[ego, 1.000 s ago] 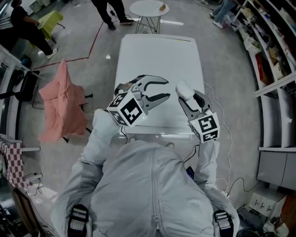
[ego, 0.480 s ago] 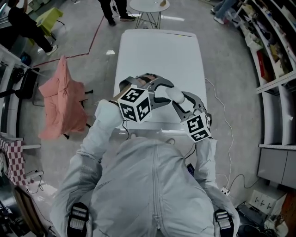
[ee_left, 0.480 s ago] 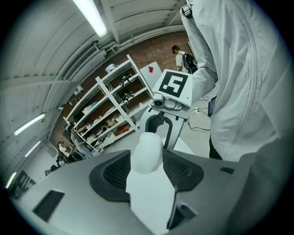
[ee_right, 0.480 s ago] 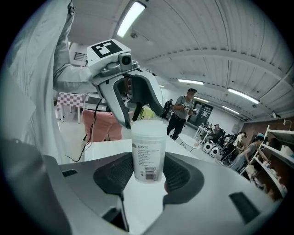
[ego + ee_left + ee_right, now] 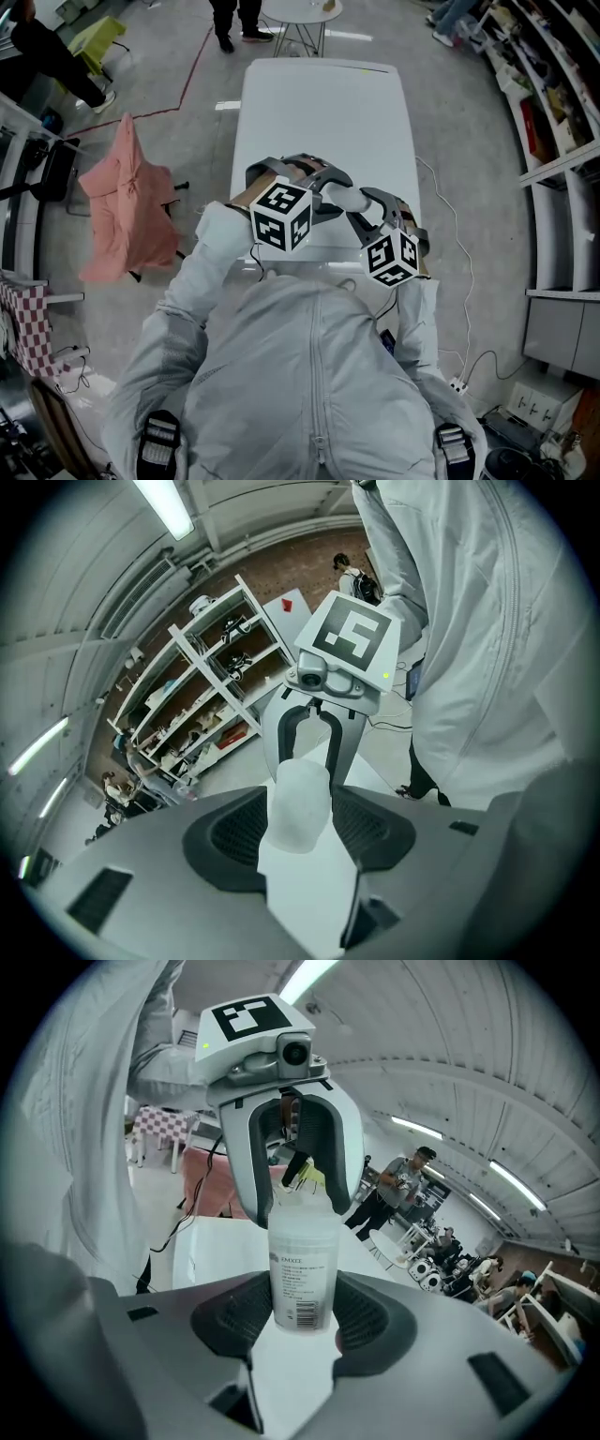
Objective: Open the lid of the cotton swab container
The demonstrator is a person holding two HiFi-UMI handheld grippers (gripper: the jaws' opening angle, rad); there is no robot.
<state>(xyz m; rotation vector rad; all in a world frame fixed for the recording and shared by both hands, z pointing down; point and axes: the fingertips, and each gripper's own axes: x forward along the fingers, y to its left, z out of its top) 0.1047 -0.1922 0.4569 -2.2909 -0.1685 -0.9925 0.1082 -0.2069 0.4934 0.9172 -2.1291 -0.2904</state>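
Observation:
The cotton swab container (image 5: 303,1269) is a translucent cylinder with a printed label, and my right gripper (image 5: 305,1312) is shut on its body. In the head view it shows as a white tube (image 5: 349,199) held above the table's near end between the two grippers. My left gripper (image 5: 300,827) faces the right one, and the container's lid end (image 5: 300,803) sits between its widely spread jaws. The pads stand close on both sides of the lid; I see no squeeze. In the head view the left gripper (image 5: 339,192) and the right gripper (image 5: 370,214) meet nose to nose.
A white table (image 5: 319,103) stretches away below the grippers. A pink cloth (image 5: 127,211) hangs on a stand at the left. A small round table (image 5: 300,11) and people's legs are at the far end, and shelves (image 5: 553,112) line the right side.
The two grippers have come together. The left one swung right and its jaws now straddle the container's lid end. The right one moved left and nearer with the container.

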